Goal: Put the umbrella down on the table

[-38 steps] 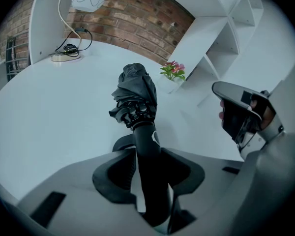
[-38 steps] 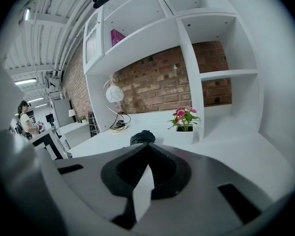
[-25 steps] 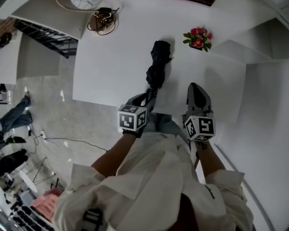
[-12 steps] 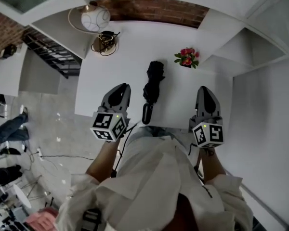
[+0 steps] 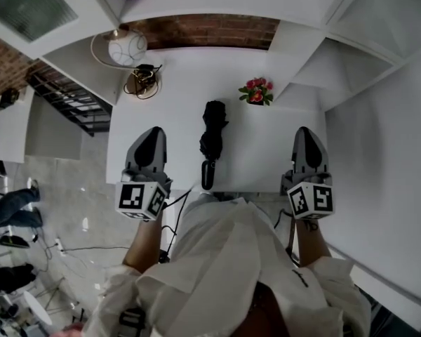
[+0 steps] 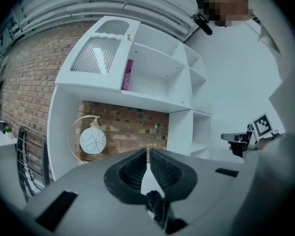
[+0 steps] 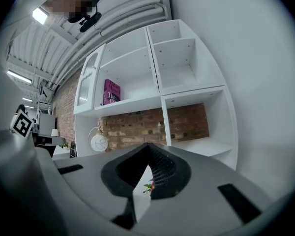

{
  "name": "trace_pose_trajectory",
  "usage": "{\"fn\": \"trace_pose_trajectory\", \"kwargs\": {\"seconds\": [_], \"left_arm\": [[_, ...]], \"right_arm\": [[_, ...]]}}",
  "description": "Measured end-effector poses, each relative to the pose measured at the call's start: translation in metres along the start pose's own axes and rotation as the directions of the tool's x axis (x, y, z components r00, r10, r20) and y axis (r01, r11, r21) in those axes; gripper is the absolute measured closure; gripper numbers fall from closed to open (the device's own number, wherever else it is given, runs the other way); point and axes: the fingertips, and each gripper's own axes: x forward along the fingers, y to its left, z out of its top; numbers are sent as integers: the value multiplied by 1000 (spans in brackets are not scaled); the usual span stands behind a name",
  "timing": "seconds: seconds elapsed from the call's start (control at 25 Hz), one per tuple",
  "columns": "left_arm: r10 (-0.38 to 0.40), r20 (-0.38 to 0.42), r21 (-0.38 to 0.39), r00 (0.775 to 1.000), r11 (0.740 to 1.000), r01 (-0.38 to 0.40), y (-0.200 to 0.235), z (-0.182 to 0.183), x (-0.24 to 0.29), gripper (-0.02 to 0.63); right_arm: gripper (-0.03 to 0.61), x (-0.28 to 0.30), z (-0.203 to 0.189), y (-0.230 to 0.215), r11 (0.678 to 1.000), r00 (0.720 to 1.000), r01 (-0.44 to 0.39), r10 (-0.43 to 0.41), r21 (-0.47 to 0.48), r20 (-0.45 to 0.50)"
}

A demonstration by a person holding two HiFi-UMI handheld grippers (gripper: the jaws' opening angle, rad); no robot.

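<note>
Head view only: umbrella point(image 5: 211, 128) on tbl point(image 5: 270, 146).

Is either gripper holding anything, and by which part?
Nothing. The left gripper has just closed empty, the right gripper is shut empty; the black folded umbrella lies on the white table.

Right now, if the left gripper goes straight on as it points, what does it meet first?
The left gripper points level above the table. It would likely meet the brick wall first, just right of the lamp; depth is unclear. Its jaws have just been closing, empty.
</note>
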Motion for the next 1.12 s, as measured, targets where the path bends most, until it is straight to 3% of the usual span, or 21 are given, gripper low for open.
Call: {"fn": "trace_pose_trajectory", "kwargs": {"seconds": [1.12], "left_arm": [[-37,0,-16,999,999,37,-27,-1,1,572]], "right_arm": [[561,-15,1,-9,1000,1000,16,-17,19,22]]}}
